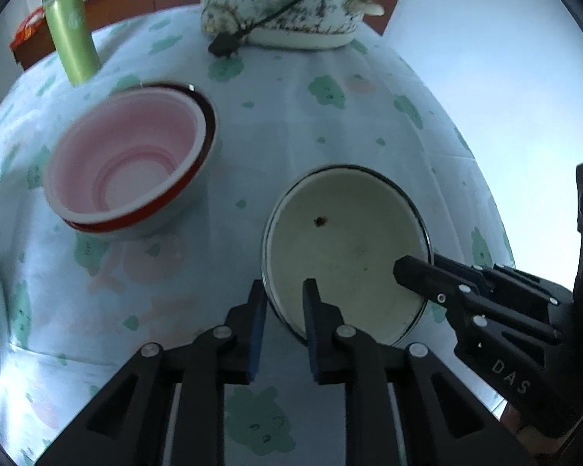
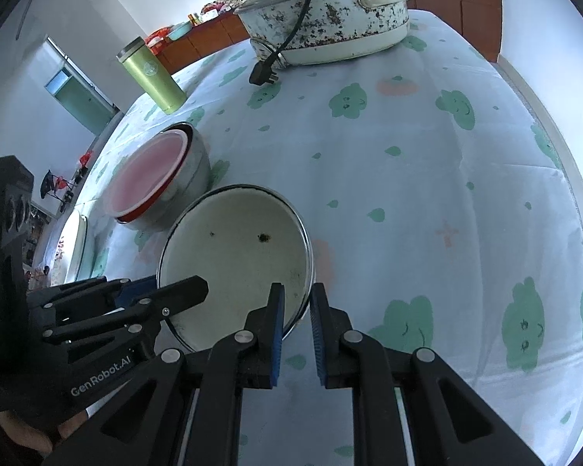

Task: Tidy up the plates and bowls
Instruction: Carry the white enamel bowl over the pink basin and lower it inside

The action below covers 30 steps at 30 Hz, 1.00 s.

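Observation:
A cream enamel plate with a dark rim (image 1: 346, 248) (image 2: 233, 260) lies on the patterned tablecloth. My left gripper (image 1: 283, 291) straddles its near-left rim, one finger inside and one outside, jaws not closed onto it. My right gripper (image 2: 296, 295) straddles the plate's right rim the same way and also shows in the left wrist view (image 1: 412, 268). A pink-lined bowl nested in a red-rimmed metal bowl (image 1: 132, 159) (image 2: 155, 178) stands to the left of the plate. Another white dish edge (image 2: 77, 248) shows at the far left.
A green tumbler (image 1: 72, 35) (image 2: 153, 77) stands at the back left. A speckled white electric pot (image 1: 283, 7) (image 2: 330, 15) with its black cord and plug (image 2: 262, 73) sits at the back. The table edge runs along the right.

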Available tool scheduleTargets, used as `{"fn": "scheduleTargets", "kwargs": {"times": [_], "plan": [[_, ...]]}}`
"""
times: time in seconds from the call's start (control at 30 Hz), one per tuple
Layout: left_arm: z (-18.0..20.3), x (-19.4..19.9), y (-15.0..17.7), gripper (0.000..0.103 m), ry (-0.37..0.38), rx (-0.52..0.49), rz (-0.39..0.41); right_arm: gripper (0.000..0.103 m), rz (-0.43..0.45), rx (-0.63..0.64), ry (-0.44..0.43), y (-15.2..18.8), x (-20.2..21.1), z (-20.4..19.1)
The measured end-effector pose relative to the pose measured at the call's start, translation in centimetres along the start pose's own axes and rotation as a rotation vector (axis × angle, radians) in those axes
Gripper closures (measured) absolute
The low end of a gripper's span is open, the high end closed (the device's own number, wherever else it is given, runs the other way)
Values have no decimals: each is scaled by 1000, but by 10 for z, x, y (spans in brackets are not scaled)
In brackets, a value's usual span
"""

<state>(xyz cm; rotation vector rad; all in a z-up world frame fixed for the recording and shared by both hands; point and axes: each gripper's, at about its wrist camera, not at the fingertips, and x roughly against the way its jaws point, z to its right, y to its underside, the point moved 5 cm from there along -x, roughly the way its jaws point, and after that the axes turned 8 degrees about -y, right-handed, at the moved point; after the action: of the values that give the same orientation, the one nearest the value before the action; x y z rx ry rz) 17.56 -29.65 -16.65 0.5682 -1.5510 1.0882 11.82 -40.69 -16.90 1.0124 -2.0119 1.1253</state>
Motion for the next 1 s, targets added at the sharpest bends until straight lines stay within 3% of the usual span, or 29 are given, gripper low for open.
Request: {"fn": "scheduleTargets", "kwargs": {"times": [0.57, 1.0], "plan": [[-55, 48, 12, 87, -55, 44, 113, 88, 41, 108, -52, -11, 11, -72], [-105, 65, -13, 87, -105, 119, 198, 88, 85, 192, -92, -49, 1, -123]]}}
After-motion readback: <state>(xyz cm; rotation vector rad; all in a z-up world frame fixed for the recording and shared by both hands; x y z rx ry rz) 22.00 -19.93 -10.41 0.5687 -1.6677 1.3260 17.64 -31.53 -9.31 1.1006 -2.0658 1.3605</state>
